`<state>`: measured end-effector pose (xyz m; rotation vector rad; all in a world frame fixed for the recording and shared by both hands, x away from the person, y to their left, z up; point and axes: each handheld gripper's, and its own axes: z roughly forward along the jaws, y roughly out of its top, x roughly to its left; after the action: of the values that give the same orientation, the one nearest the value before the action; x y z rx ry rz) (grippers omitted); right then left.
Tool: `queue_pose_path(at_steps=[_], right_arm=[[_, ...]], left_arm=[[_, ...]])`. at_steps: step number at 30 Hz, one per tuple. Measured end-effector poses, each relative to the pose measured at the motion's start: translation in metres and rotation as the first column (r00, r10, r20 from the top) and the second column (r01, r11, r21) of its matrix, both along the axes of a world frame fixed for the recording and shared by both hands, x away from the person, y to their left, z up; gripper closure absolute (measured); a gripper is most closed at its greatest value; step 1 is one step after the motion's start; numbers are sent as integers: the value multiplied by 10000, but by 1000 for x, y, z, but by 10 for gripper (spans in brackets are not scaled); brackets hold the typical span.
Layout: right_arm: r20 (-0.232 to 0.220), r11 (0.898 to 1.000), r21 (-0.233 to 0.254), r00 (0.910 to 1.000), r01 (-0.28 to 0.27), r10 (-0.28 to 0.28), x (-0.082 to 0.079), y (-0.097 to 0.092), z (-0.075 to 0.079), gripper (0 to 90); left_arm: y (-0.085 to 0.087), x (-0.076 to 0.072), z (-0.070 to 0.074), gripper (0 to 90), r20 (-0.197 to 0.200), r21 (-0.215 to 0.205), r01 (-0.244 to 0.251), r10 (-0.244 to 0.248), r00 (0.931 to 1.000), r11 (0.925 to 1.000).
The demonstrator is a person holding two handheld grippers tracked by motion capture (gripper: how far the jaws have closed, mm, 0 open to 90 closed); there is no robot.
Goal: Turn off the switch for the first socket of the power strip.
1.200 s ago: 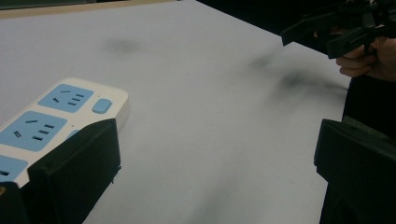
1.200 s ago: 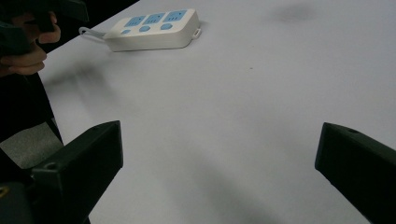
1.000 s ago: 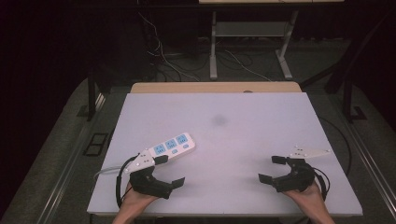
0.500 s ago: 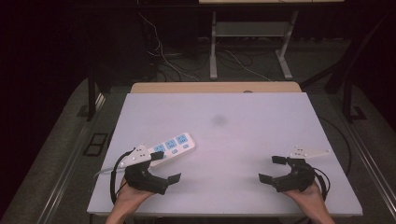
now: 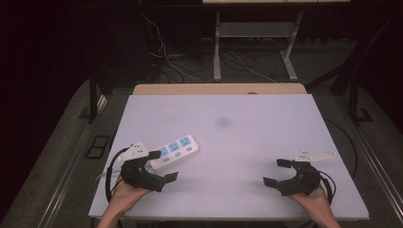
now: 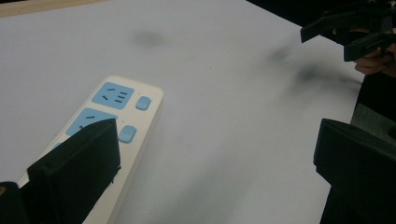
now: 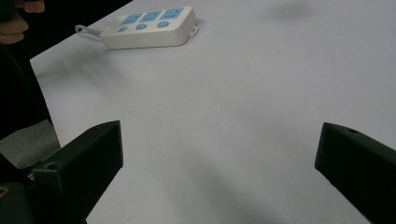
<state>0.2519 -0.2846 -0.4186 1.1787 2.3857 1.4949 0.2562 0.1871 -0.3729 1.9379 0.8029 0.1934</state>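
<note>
Across my bench (image 5: 247, 142), a flat, matte white sheet with a faint grey smudge near its middle, lies one power strip (image 5: 177, 148): a glossy white plastic bar with rounded corners, blue sockets and small blue buttons, at the left side. I hold the left claw (image 5: 160, 166) wide open and empty beside its near end, one jaw over the strip (probably lining up a grab along its length). My right claw (image 5: 276, 173) is also spread wide, holding nothing, well apart on the right, likely parked out of the way.
</note>
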Motion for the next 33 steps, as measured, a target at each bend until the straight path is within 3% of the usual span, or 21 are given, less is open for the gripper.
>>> queue_pose_path(at_steps=[11, 21, 33], right_arm=[[-18, 10000, -4, 10000, -40, 40, 0, 0, 0, 7], [-3, 10000, -8, 10000, -38, 38, 0, 0, -1, 7], [-21, 10000, -41, 10000, -54, 54, 0, 1, -1, 7]], left_arm=[[8, 8, 5, 0, -110, 148, -98, 100, 9999, 9998], [14, 20, 15, 0, -131, 687, -116, 126, 9998, 9976], [21, 28, 18, 0, -243, 923, -214, 237, 9994, 9955]])
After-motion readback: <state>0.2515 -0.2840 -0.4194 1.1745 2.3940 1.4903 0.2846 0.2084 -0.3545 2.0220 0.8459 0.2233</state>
